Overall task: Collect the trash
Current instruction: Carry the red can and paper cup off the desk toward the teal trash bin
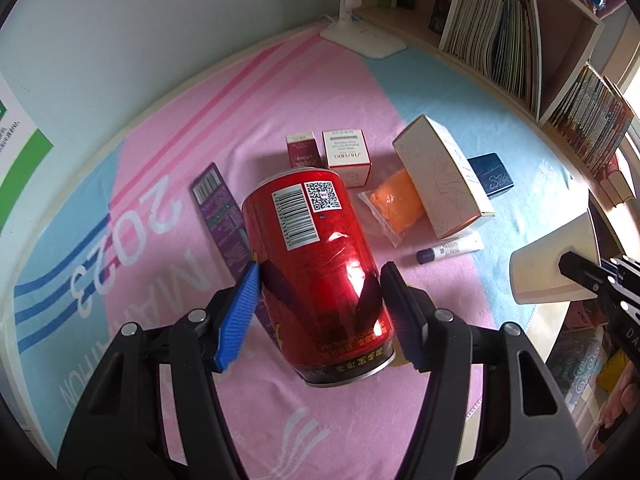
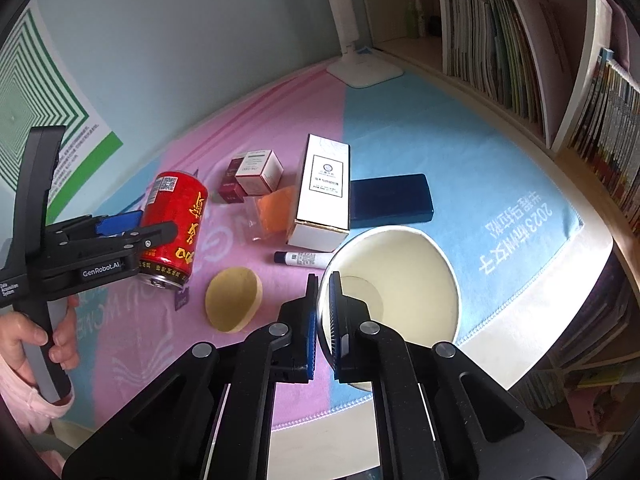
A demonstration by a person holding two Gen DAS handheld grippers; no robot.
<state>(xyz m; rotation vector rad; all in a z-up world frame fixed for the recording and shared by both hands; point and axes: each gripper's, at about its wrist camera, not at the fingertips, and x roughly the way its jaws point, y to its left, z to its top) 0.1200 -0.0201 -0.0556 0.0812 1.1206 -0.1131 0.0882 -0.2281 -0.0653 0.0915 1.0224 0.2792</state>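
Note:
My left gripper (image 1: 320, 272) is shut on a red drink can (image 1: 316, 240), its blue pads pressing both sides; the can hangs tilted above the pink cloth. In the right wrist view the same can (image 2: 176, 220) sits in the left gripper (image 2: 156, 222), which a person's hand (image 2: 56, 344) holds. My right gripper (image 2: 323, 280) is shut on the rim of a cream paper cup (image 2: 400, 280), one finger inside and one outside. The cup (image 1: 548, 264) also shows at the right edge of the left wrist view.
On the pink and blue cloth (image 2: 460, 152) lie a tall white box (image 2: 324, 192), a navy box (image 2: 390, 200), an orange bag (image 2: 276, 208), two small boxes (image 2: 260, 172), a lip balm tube (image 2: 304, 258), a tan disc (image 2: 234, 300) and a flat purple box (image 1: 220, 208). A lamp base (image 2: 364, 70) and bookshelves (image 2: 500, 60) stand behind.

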